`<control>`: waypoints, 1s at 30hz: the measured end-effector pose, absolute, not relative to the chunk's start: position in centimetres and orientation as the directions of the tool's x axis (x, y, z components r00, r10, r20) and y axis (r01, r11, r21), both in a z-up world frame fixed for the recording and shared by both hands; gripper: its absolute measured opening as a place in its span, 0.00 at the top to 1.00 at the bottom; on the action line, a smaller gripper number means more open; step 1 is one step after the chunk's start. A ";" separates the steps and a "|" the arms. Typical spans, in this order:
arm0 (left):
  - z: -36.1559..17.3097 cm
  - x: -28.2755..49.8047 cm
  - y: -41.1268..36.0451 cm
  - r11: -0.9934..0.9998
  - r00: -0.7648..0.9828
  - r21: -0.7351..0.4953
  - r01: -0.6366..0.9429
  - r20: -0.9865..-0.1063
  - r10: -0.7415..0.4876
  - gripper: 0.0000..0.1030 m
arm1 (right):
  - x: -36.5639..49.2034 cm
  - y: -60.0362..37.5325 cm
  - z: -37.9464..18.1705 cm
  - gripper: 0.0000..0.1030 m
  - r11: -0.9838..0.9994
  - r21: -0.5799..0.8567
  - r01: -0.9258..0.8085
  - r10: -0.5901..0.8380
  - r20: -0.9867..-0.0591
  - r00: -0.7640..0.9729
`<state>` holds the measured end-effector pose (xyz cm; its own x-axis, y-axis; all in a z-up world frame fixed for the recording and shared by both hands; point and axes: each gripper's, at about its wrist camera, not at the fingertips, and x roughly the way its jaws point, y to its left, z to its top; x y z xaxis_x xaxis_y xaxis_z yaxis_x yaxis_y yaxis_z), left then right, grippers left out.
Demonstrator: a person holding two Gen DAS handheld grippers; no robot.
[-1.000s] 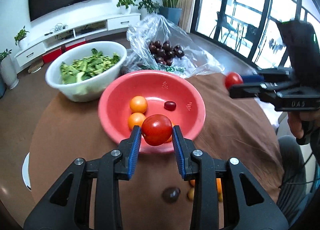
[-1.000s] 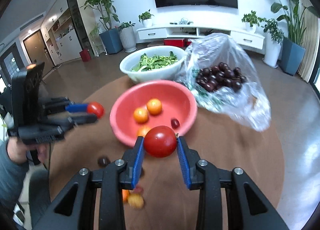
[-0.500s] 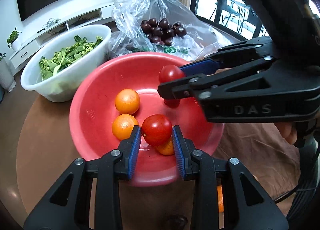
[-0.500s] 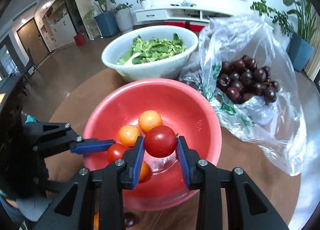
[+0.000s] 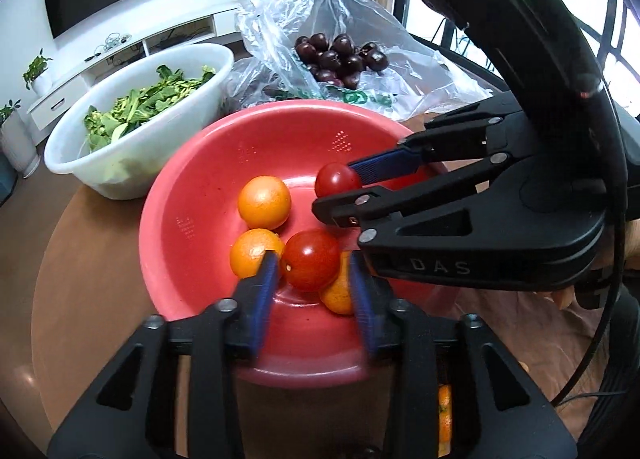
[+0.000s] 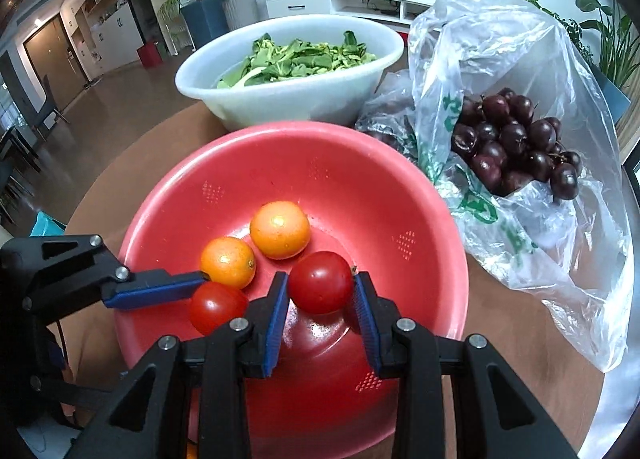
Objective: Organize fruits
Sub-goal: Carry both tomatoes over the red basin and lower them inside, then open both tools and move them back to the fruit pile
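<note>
A red bowl holds small oranges. My left gripper sits inside the bowl with its jaws spread, and a red tomato lies loose between them against an orange. My right gripper hangs over the bowl with its jaws slightly apart around a second red tomato; whether it still grips is unclear. The left gripper also shows in the right wrist view beside its tomato.
A white bowl of green leaves stands behind the red bowl. A clear plastic bag of dark cherries lies to the right of it. Loose fruit lies on the brown table near me.
Both grippers moved lower into the red bowl. The left jaws widened and its tomato now rests among the oranges. The right jaws have widened slightly around their tomato.
</note>
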<state>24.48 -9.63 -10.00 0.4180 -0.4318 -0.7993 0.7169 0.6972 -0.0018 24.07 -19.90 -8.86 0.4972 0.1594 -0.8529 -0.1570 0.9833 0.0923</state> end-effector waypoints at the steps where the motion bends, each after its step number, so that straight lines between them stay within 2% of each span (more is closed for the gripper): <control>1: -10.0 24.4 -9.6 0.698 0.424 0.004 0.716 -0.797 -0.430 0.43 | 24.0 -19.9 -8.9 0.64 0.983 0.093 -0.157 0.159 -0.854 0.495; 13: -8.1 22.5 -8.0 0.713 0.456 0.004 0.702 -0.771 -0.444 0.41 | 22.4 -20.8 -7.2 0.51 0.986 0.104 -0.128 0.157 -0.829 0.537; 14: -7.7 22.2 -7.5 0.715 0.462 0.002 0.699 -0.764 -0.450 0.37 | 21.9 -21.1 -6.7 0.46 0.986 0.118 -0.122 0.165 -0.822 0.545; 15: -7.4 21.8 -7.1 0.719 0.470 0.001 0.695 -0.758 -0.453 0.27 | 21.3 -21.3 -6.3 0.43 0.985 0.130 -0.117 0.173 -0.814 0.554; 17: -6.7 20.8 -5.8 0.734 0.492 -0.004 0.679 -0.739 -0.459 0.14 | 19.6 -21.8 -5.3 0.34 0.981 0.150 -0.124 0.195 -0.792 0.579; 20: -6.3 19.5 -3.7 0.754 0.500 -0.039 0.656 -0.726 -0.473 0.12 | 16.4 -22.1 -4.5 0.32 0.977 0.160 -0.138 0.211 -0.765 0.608; 23: -6.4 17.6 -1.7 0.772 0.504 -0.057 0.634 -0.726 -0.468 0.06 | 13.1 -22.6 -4.5 0.32 0.973 0.187 -0.134 0.229 -0.752 0.618; 26: -6.9 15.3 0.1 0.789 0.512 -0.073 0.610 -0.724 -0.463 0.05 | 10.2 -22.9 -5.2 0.32 0.968 0.219 -0.122 0.247 -0.741 0.625; 30: -7.9 12.1 1.3 0.806 0.519 -0.073 0.588 -0.730 -0.445 0.01 | 6.7 -22.3 -6.6 0.32 0.971 0.197 -0.138 0.240 -0.747 0.620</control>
